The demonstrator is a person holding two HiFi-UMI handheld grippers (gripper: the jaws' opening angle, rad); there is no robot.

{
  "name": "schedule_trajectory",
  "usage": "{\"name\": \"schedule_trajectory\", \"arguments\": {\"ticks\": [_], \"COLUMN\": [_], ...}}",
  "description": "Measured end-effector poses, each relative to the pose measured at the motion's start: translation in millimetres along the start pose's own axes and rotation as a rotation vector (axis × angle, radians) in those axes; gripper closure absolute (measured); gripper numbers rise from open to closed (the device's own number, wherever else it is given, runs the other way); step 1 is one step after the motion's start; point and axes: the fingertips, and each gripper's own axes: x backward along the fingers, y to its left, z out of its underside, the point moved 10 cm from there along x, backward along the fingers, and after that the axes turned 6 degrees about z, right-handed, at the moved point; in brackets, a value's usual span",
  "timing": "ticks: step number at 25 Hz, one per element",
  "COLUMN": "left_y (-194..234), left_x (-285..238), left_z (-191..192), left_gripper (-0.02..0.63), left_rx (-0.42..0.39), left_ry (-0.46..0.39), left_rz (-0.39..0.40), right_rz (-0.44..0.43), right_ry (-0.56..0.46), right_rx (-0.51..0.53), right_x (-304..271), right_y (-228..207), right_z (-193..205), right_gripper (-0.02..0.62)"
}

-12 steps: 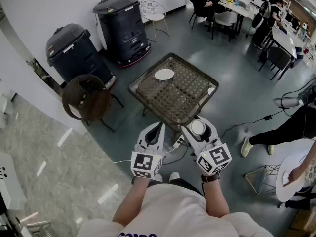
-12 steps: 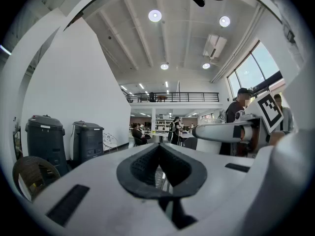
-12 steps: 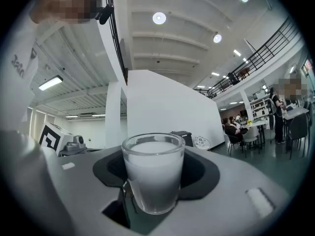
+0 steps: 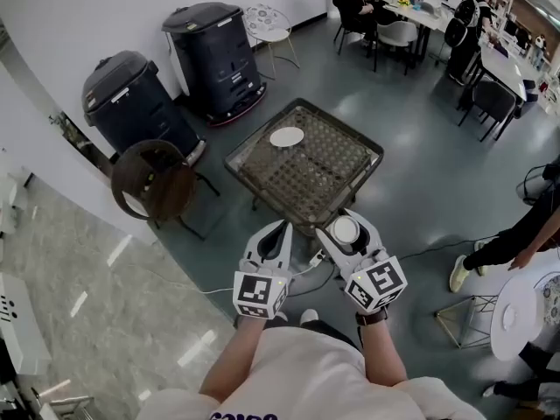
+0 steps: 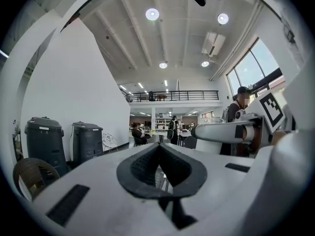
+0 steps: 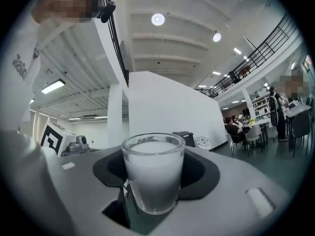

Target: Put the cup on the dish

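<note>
Right gripper view: my right gripper (image 4: 348, 234) is clamped on the cup (image 6: 153, 176), held at the table's (image 4: 354, 157) near edge. The dish (image 4: 287, 136) lies by its far edge. My left gripper's (image 4: 278, 233) jaws are together, empty.

To the right of my right gripper (image 4: 347, 226), a bystander (image 4: 516, 234) steps farther off, baring more of a round white table (image 4: 516, 318).

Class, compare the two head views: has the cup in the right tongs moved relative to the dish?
No. The cup in the right tongs sits off the table's near corner, as far from the dish as before.
</note>
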Motion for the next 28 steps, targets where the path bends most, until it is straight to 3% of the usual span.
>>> {"name": "schedule_trajectory", "arguments": {"ticks": [16, 28], "left_y": [1.8, 55.8], "left_x": [-6.4, -31.9], "left_z": [4.1, 32.4], "left_gripper": [0.601, 0.601], "left_rx": [-0.002, 0.025], "left_ry": [0.002, 0.003], "left_rz": [-0.071, -0.086], "right_rz": [-0.024, -0.029], "right_ry": [0.006, 0.035], "right_rx": [-0.022, -0.012], "right_x": [-3.0, -66.5], "right_y": [-20.1, -28.5], "right_z": [7.5, 30.6], "right_gripper": [0.341, 0.341]}}
